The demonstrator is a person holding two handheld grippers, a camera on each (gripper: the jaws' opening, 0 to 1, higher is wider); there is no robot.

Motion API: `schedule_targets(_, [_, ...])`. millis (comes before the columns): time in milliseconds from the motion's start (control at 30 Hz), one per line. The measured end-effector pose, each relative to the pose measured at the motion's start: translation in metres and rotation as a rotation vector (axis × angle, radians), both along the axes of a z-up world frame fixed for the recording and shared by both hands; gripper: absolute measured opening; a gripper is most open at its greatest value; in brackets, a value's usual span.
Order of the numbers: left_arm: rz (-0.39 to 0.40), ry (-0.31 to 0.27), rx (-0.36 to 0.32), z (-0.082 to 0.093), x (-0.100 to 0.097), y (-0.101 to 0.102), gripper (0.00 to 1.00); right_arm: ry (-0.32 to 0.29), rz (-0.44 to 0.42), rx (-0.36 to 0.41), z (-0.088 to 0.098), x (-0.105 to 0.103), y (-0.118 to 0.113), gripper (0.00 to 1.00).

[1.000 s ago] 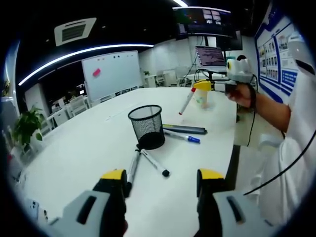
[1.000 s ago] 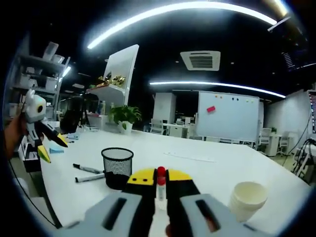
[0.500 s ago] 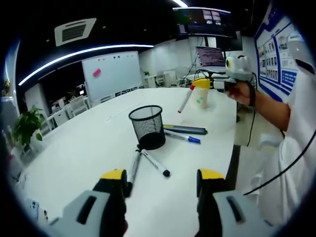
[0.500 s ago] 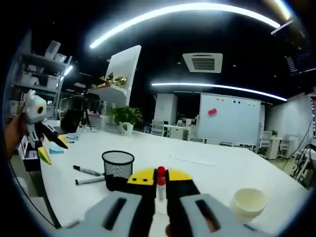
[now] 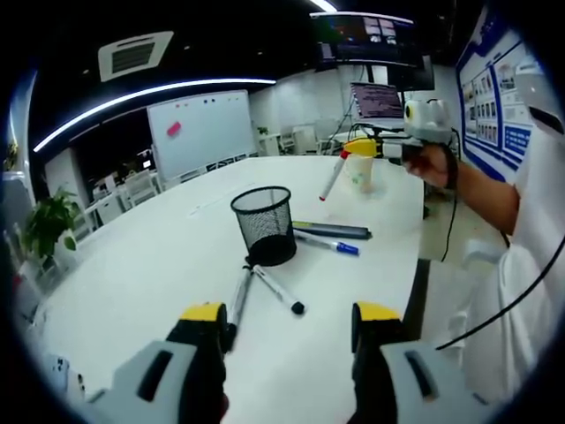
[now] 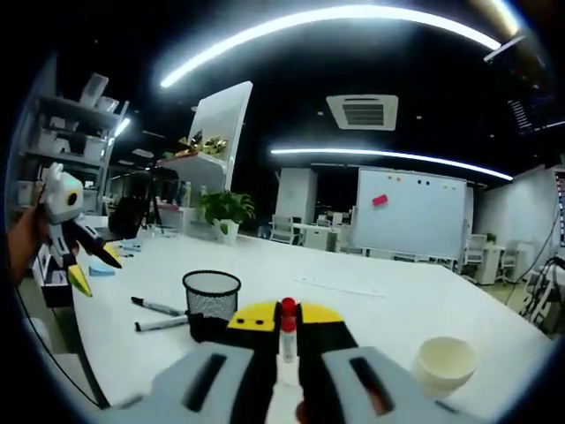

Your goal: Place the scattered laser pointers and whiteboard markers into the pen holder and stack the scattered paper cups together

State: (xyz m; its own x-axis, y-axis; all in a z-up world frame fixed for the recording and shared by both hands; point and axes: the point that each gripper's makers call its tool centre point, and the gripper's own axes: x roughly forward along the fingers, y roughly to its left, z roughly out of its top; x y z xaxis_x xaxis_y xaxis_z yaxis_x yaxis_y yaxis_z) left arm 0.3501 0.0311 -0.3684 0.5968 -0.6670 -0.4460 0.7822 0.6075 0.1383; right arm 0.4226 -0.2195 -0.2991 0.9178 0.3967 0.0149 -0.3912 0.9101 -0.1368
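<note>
My left hand-held gripper (image 5: 287,329) hovers low over the white bench (image 5: 150,265) with its yellow-tipped jaws well apart and nothing between them. Ahead of it, beyond the jaw tips, stands the black mesh pen holder (image 5: 263,225), upright; I cannot tell whether anything lies inside it. Two markers with black caps (image 5: 276,291) lie between my left jaws and the holder, their far ends touching or nearly touching its foot and fanning out toward me. Past the holder, to the right, a long dark pointer (image 5: 332,230) lies flat, and just nearer me a marker with a blue cap (image 5: 328,243) lies alongside it. Farther off, my right hand-held gripper (image 5: 362,148) is raised above the bench, clamped on a red-capped marker (image 5: 333,177) that slants downward from its jaws. Behind that marker sits a paper cup (image 5: 360,171). In the right gripper view, my right hand-held gripper (image 6: 287,320) has its jaws pressed together on the marker, whose red cap (image 6: 288,306) pokes up between the tips. The mesh holder (image 6: 211,299) stands just left of those jaws, and the pale cup (image 6: 446,360) sits open-side up to their right.
</note>
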Motion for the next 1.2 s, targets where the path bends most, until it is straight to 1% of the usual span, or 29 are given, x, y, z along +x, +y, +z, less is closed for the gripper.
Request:
schedule_targets(333, [-0.002, 0.005, -0.004, -0.002, 0.0, 0.0, 0.58, -0.003, -0.003, 0.005, 0.002, 0.002, 0.001, 0.08])
schedule_targets(1100, [-0.003, 0.008, -0.006, -0.004, -0.002, 0.0, 0.57, -0.034, 0.027, 0.01, 0.018, 0.004, 0.016, 0.08])
schedule_targets(1200, [-0.004, 0.01, -0.004, -0.005, -0.002, -0.001, 0.57, -0.045, 0.034, 0.012, 0.023, 0.003, 0.02, 0.08])
